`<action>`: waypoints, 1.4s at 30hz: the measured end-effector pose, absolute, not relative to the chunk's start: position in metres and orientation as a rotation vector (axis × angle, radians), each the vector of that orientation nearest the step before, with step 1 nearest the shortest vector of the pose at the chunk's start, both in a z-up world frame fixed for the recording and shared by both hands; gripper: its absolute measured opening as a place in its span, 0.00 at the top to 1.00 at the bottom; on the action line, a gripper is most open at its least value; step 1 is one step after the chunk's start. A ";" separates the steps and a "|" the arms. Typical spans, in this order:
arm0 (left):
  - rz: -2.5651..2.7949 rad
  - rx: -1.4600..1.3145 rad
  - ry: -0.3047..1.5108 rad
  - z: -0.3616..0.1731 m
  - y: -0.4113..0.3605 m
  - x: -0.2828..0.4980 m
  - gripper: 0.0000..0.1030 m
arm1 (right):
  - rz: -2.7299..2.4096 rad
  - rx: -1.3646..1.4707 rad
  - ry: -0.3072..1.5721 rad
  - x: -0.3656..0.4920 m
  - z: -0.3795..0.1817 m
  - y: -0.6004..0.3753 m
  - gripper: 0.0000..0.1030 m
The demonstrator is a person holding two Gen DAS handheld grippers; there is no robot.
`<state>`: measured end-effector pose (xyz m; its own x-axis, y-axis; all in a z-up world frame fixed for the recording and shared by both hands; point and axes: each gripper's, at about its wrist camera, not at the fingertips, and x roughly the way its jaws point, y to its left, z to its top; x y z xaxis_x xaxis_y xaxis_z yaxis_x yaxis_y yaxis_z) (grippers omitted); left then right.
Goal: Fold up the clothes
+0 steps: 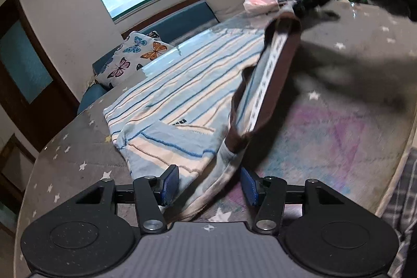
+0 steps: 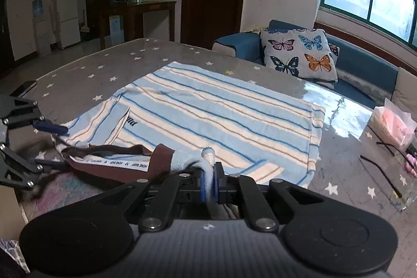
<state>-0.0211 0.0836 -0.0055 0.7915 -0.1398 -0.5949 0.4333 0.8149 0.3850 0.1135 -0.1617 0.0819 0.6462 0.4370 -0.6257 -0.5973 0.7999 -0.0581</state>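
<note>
While the striped shorts [image 2: 216, 116] lie mostly flat across the middle of the star-print table [image 2: 109, 61], I judge I am at the start of a fold, with the waistband edge lifted off the surface. My right gripper [image 2: 208, 183], low centre in its own view, has its blue pads [image 2: 201, 184] pressed together on a bunched bit of pale fabric beside the brown waistband [image 2: 112, 164]. My left gripper [image 1: 209, 183] has its fingers spread; a corner of cloth lies between the pads [image 1: 170, 185], touching neither as far as I can tell. From the left wrist camera the waistband hangs slack, rising toward the upper right. Next, I reckon the left fingers must close on that corner so both ends lift together; then the edge can be carried toward the far hem near the butterfly cushion [image 2: 299, 54].
</note>
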 end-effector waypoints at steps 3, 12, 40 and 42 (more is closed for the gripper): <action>-0.337 0.543 0.584 -0.005 0.088 -0.014 0.51 | 0.587 -0.269 0.621 0.113 0.085 -0.161 0.94; -0.283 0.467 0.563 0.008 0.106 -0.010 0.94 | 0.565 -0.254 0.593 0.099 0.078 -0.163 0.95; -0.187 0.440 0.455 0.104 0.133 0.018 0.94 | 0.703 -0.253 0.591 0.095 0.149 -0.163 0.96; -0.189 0.438 0.498 0.099 0.136 0.045 0.94 | 0.696 -0.243 0.619 0.117 0.145 -0.160 0.96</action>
